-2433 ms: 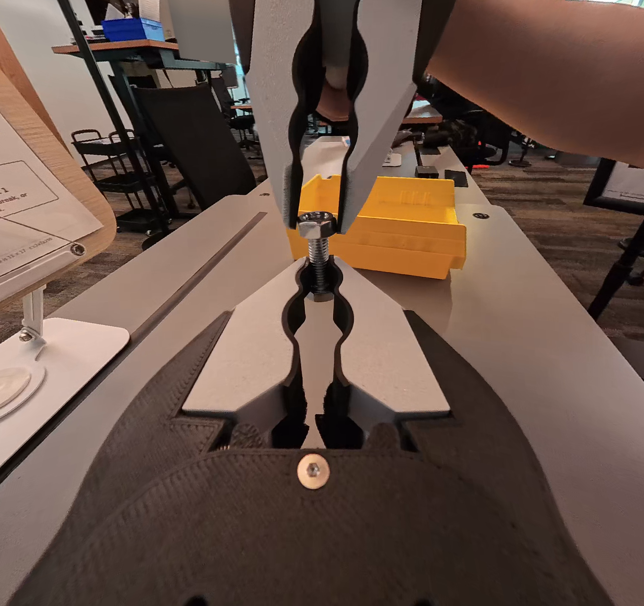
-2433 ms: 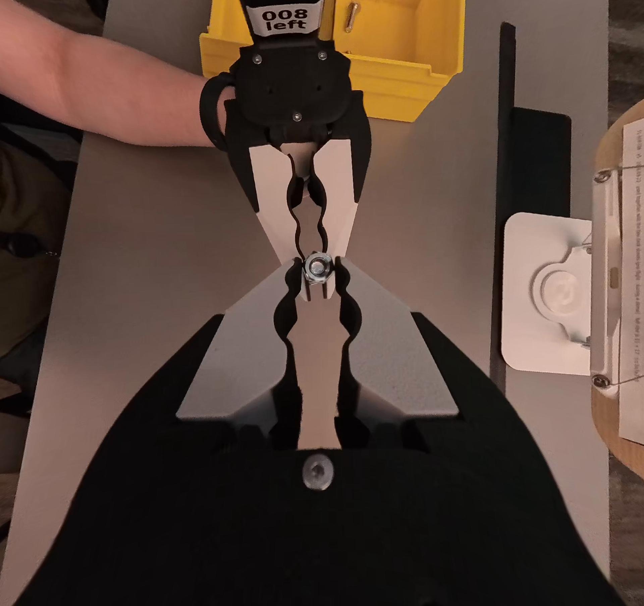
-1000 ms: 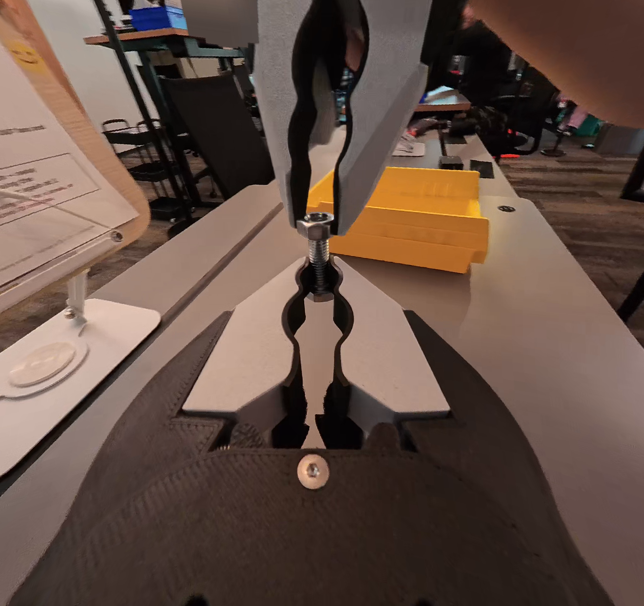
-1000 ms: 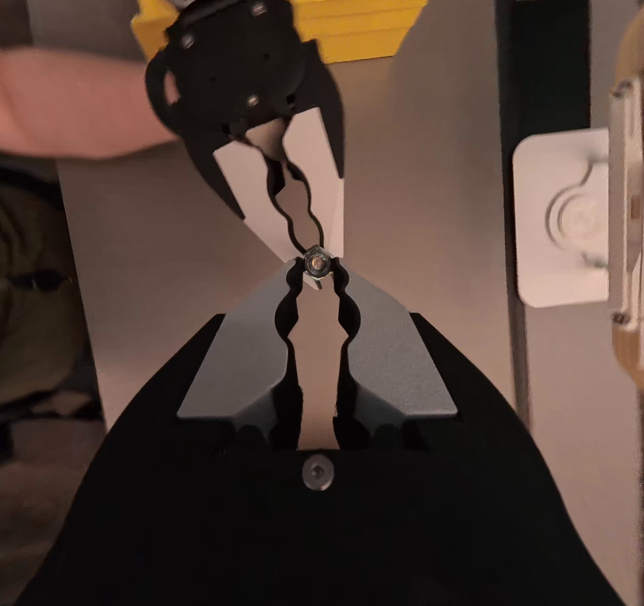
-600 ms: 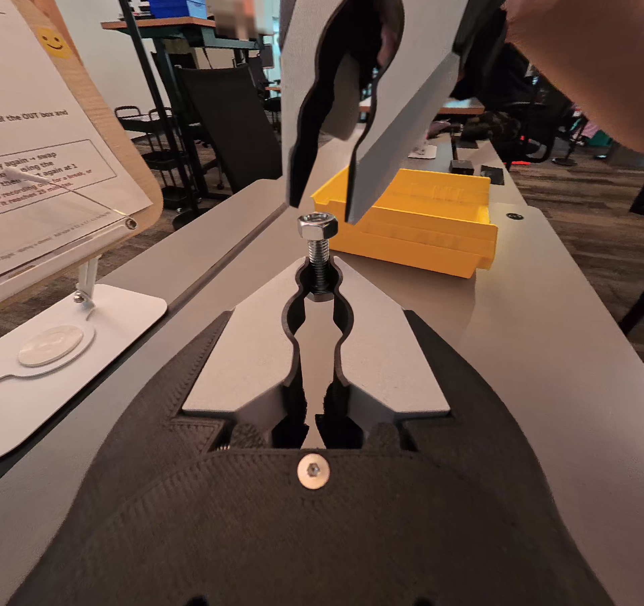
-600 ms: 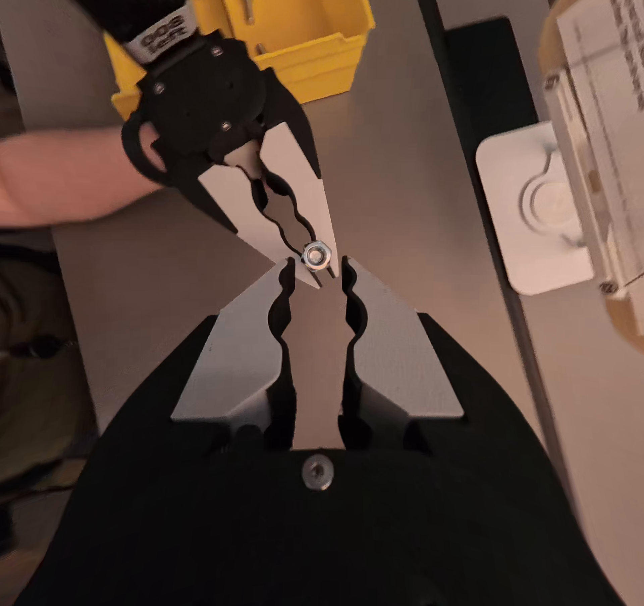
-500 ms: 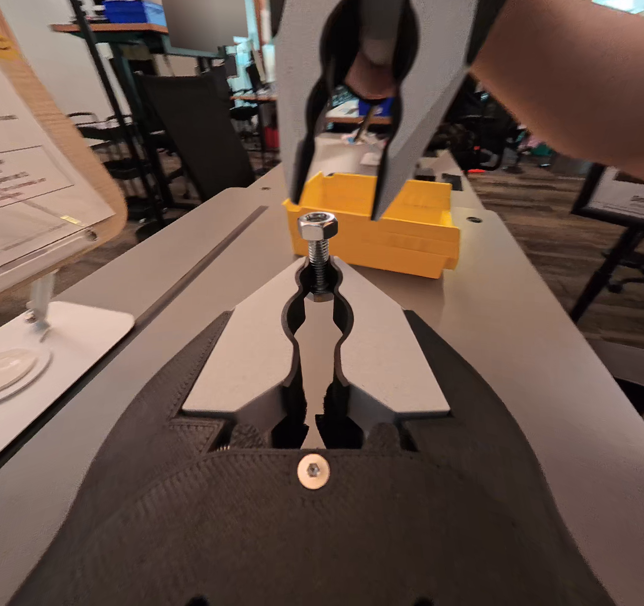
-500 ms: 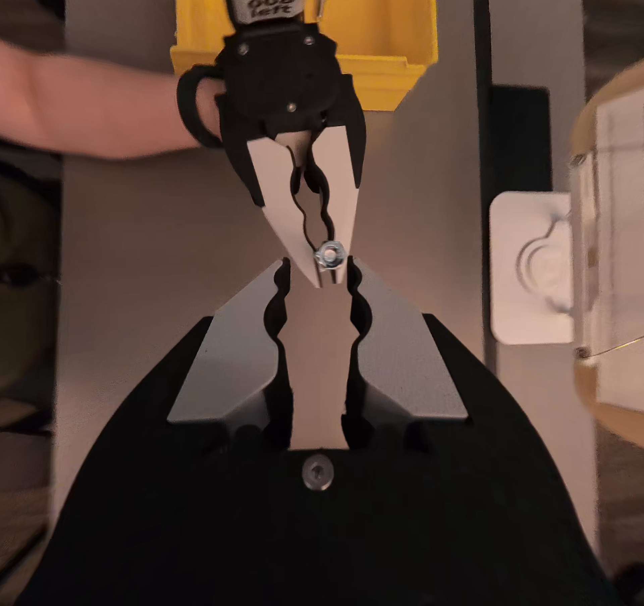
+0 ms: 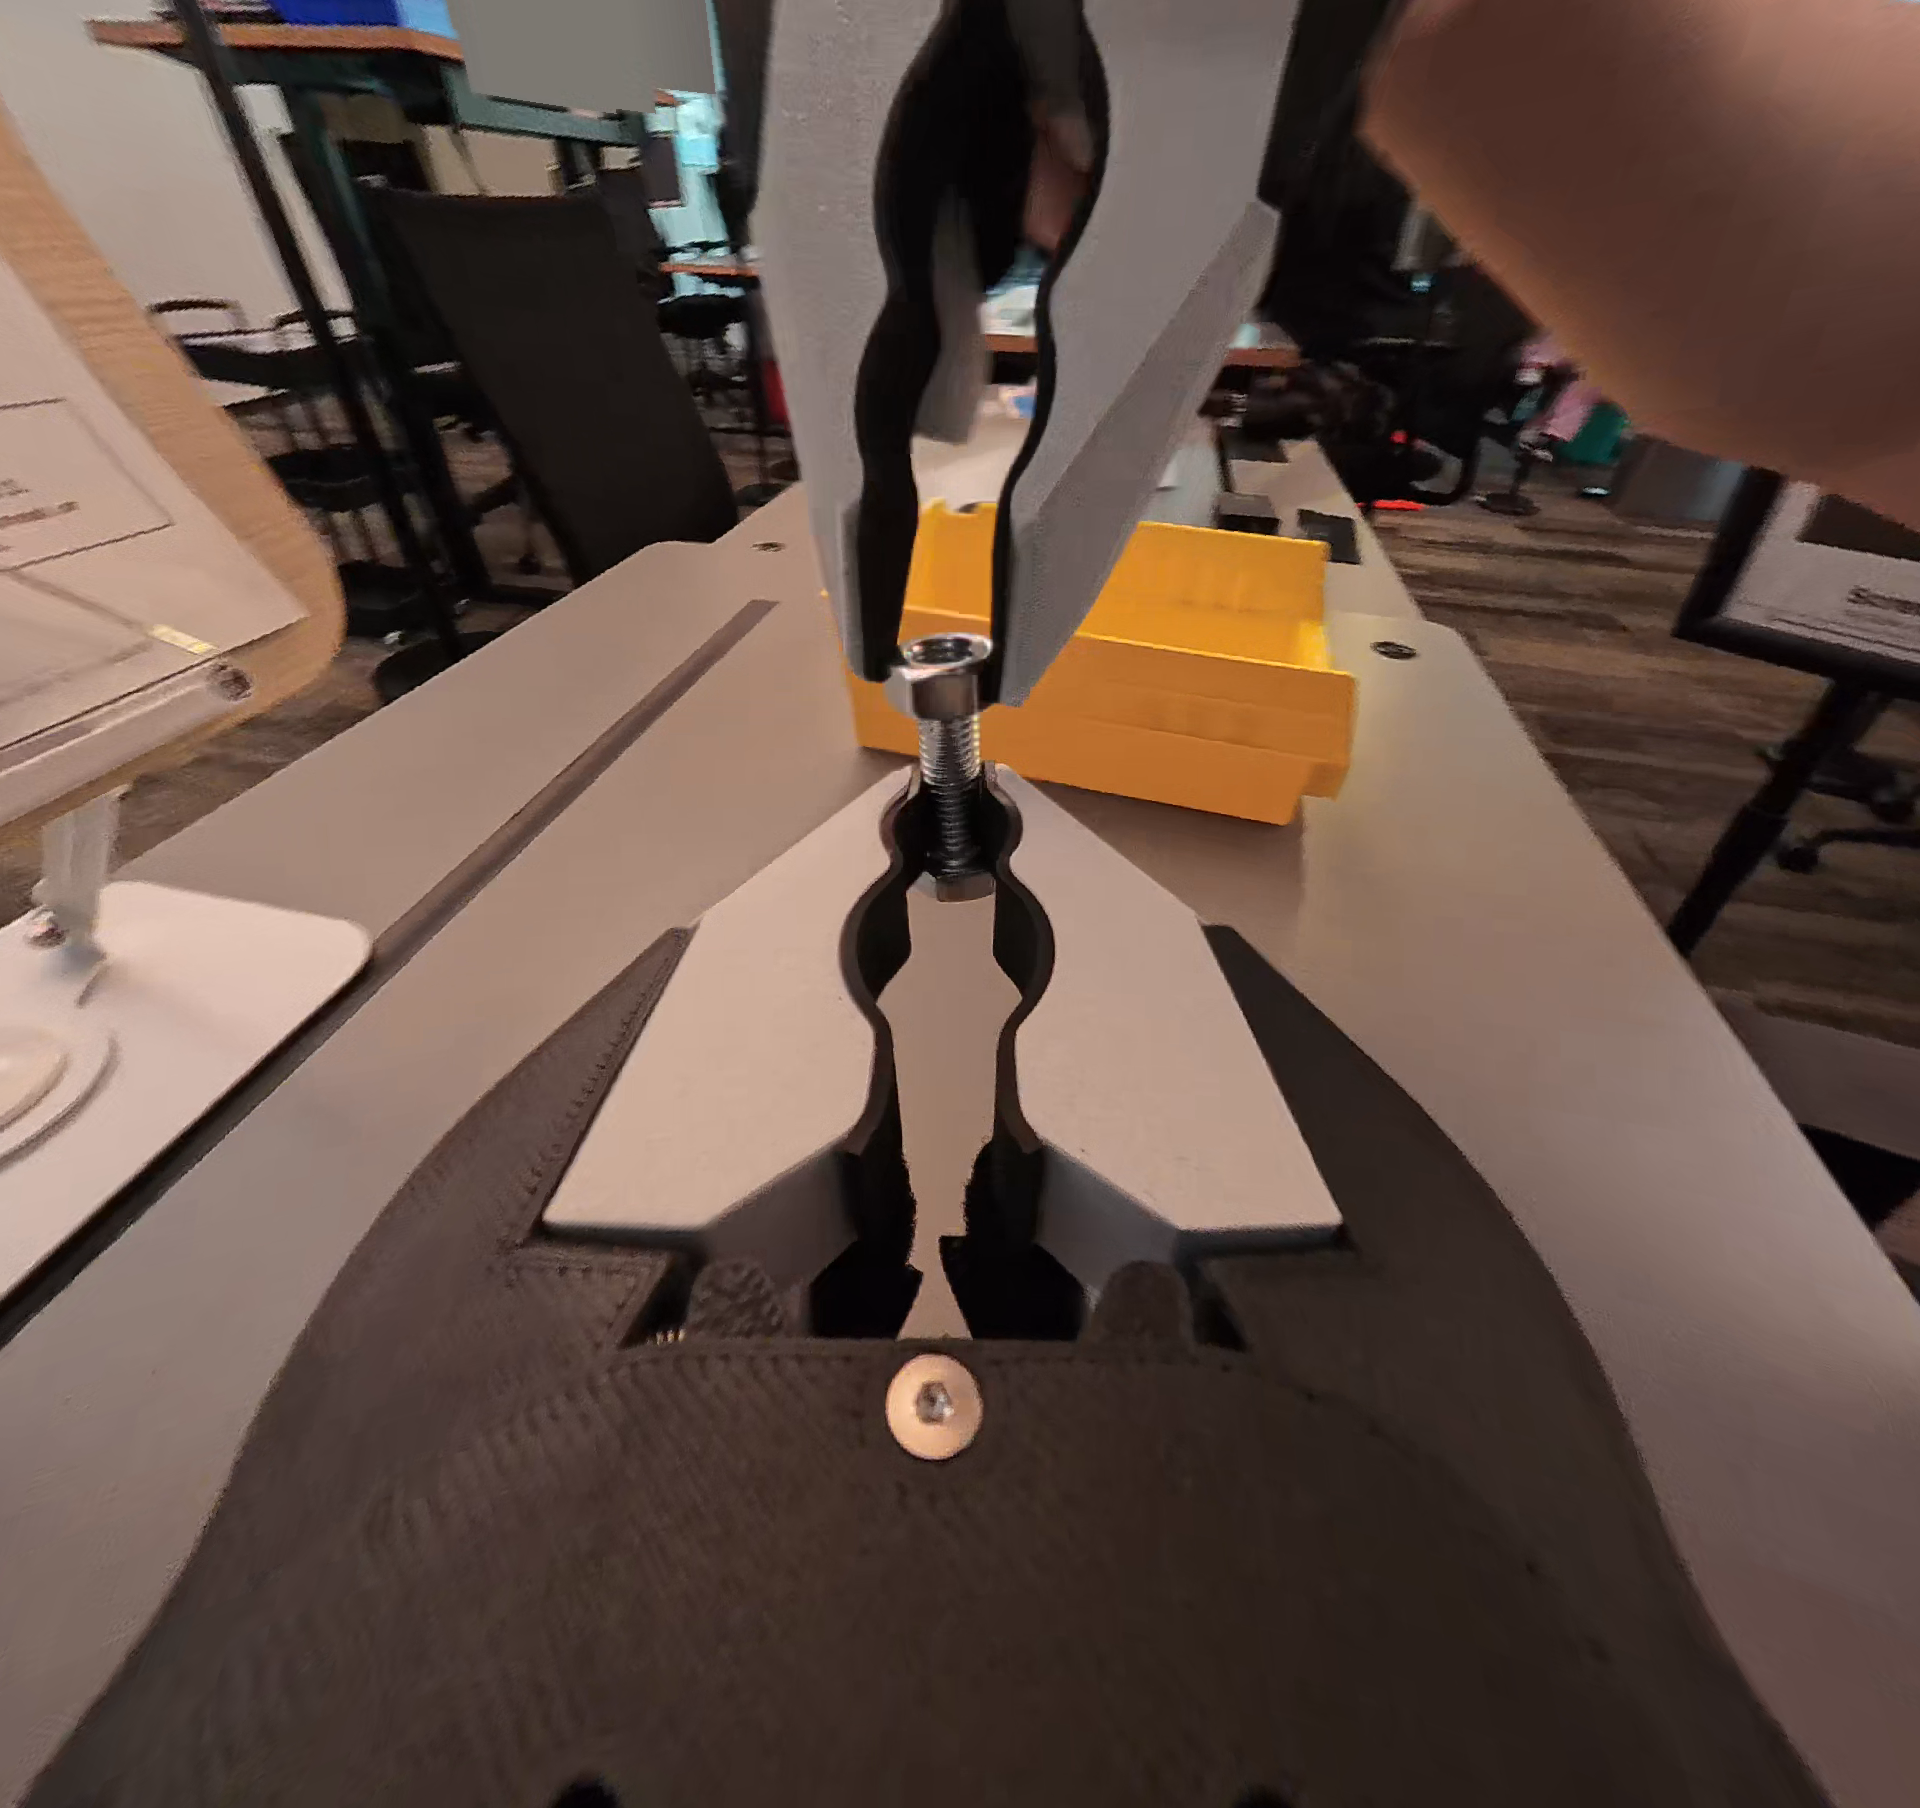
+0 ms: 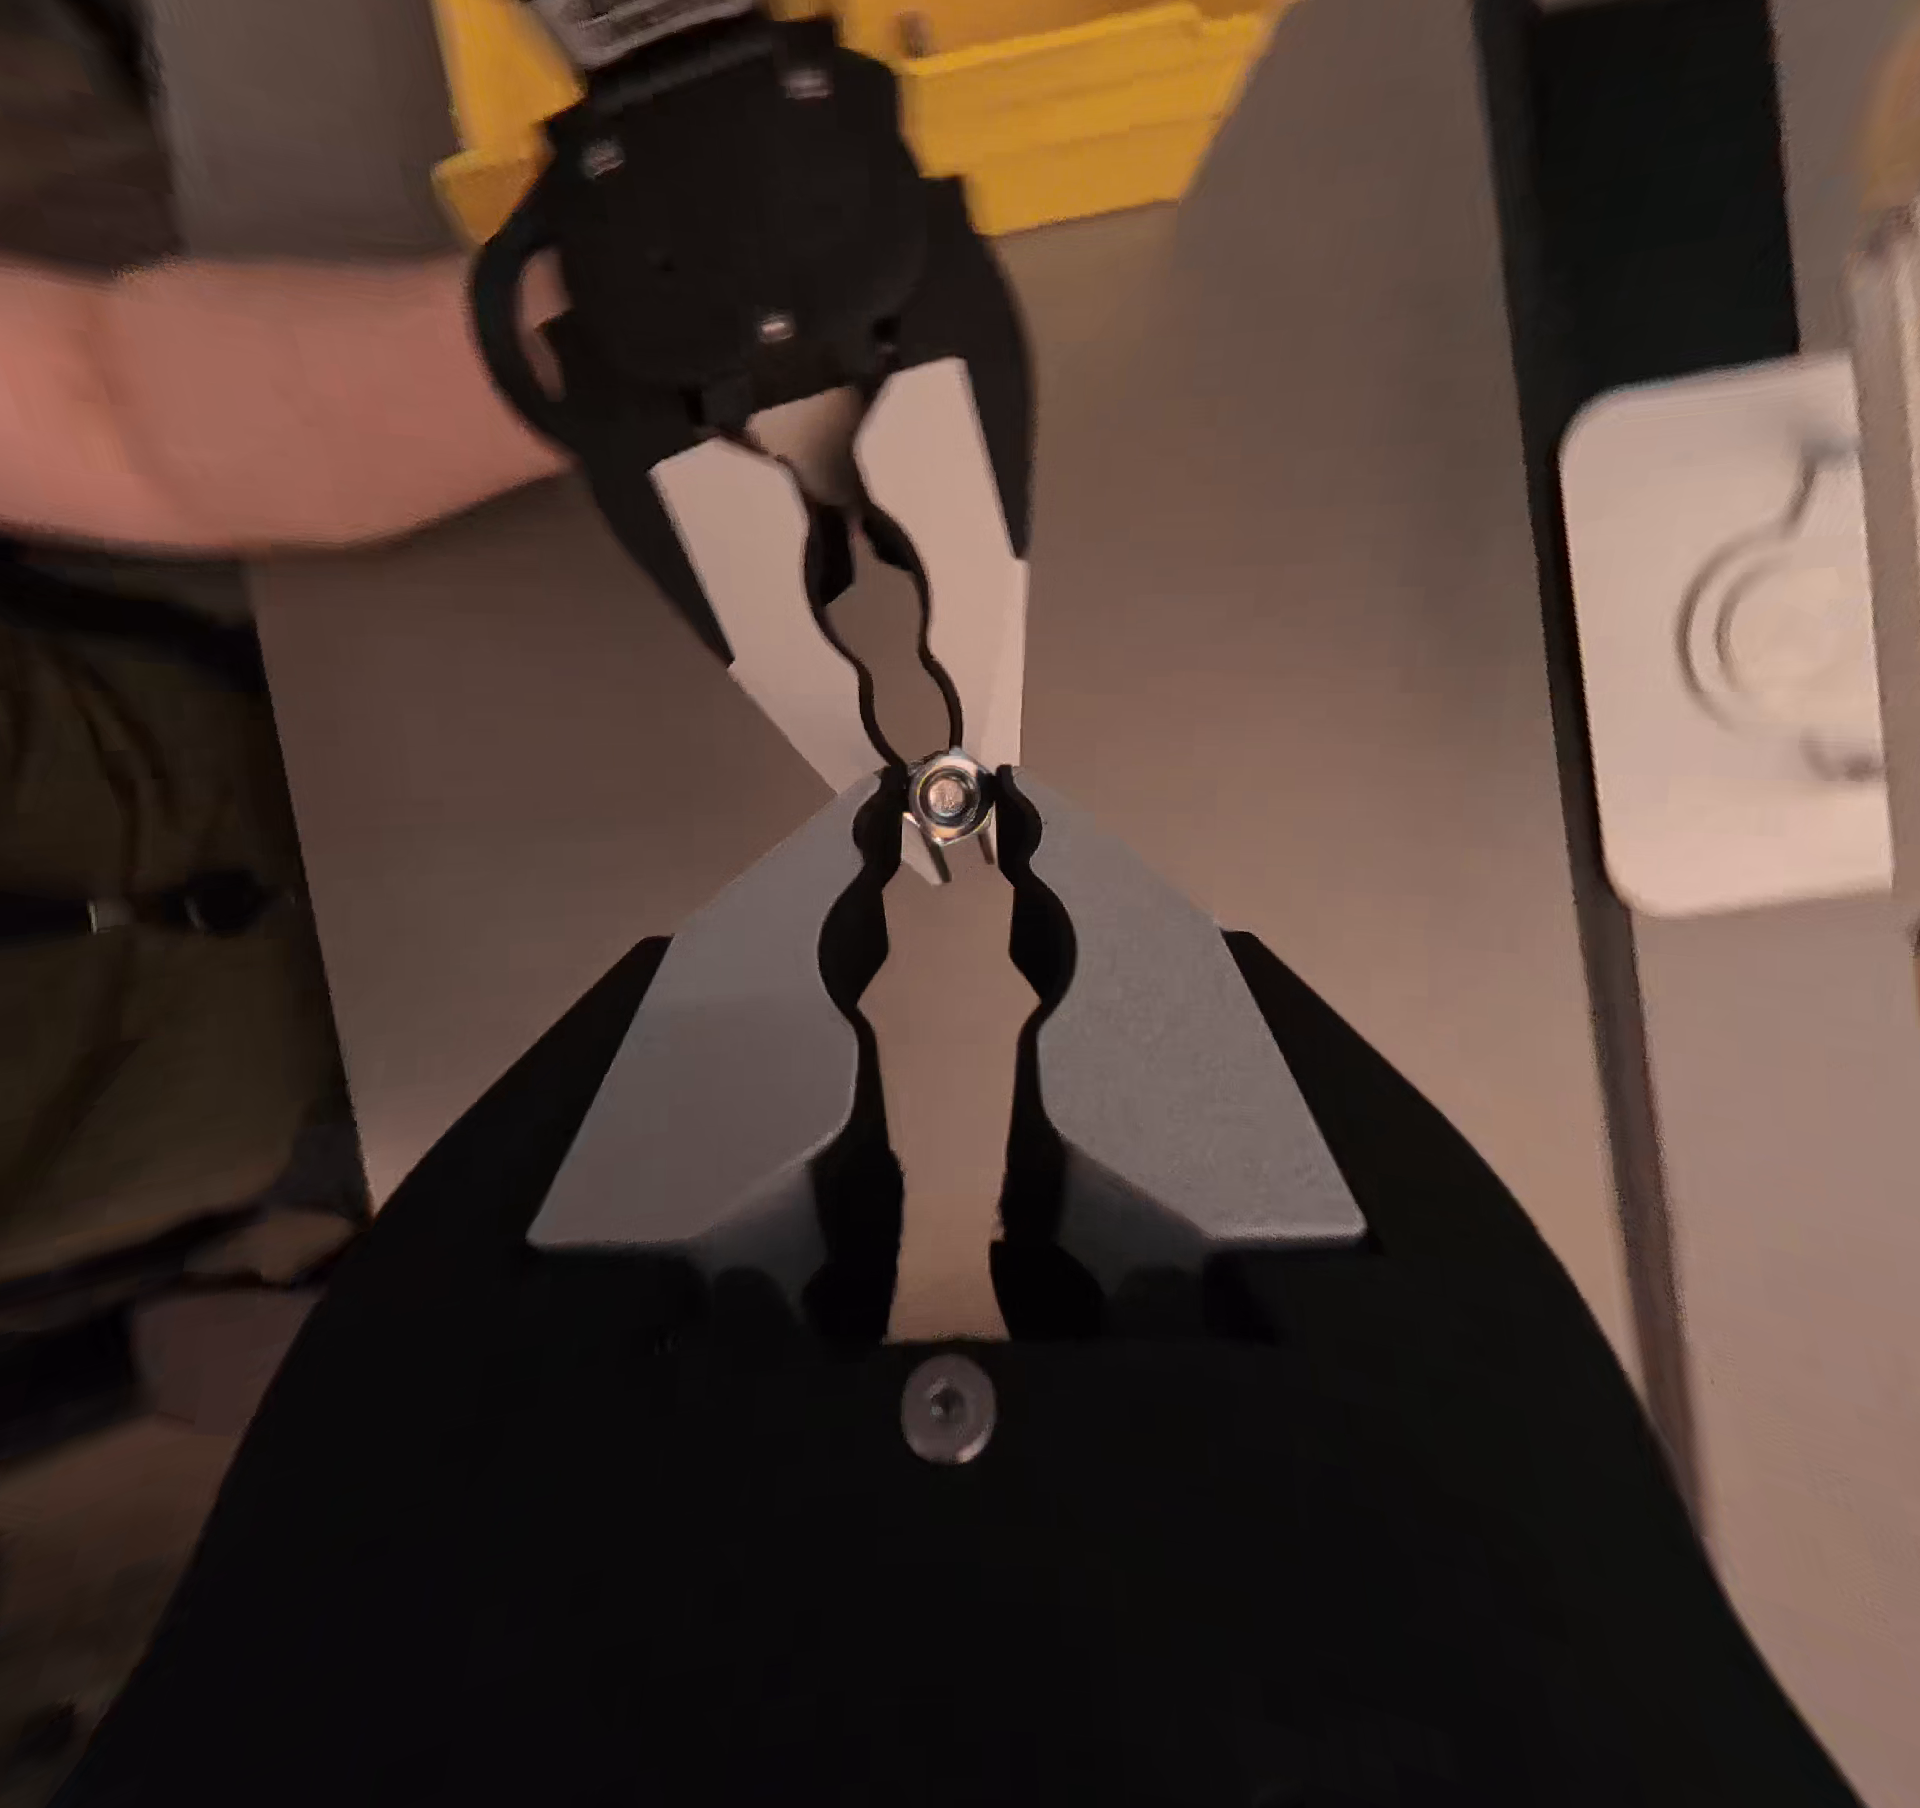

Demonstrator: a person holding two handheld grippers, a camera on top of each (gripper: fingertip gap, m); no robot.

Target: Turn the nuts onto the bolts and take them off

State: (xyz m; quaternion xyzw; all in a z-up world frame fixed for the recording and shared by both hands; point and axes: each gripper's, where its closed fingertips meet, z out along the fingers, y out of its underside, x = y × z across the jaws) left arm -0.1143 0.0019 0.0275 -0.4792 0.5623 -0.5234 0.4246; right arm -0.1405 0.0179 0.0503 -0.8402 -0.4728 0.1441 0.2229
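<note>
Your silver threaded steel bolt (image 9: 948, 802) stands upright at the centre of the left wrist view, its lower shank pinched between the tips of your left gripper (image 9: 951, 839). The silver hex nut (image 9: 940, 680) sits at the bolt's top end, and your right gripper (image 9: 940, 688) reaches down from the upper frame with its fingers closed on it. Behind, right of centre, a yellow plastic bin (image 9: 1164, 678) rests on the grey metal table (image 9: 1455, 979).

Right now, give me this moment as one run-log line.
left tongs: shut on bolt, upright | right tongs: shut on nut at bolt top | yellow bin: behind, on table
</note>
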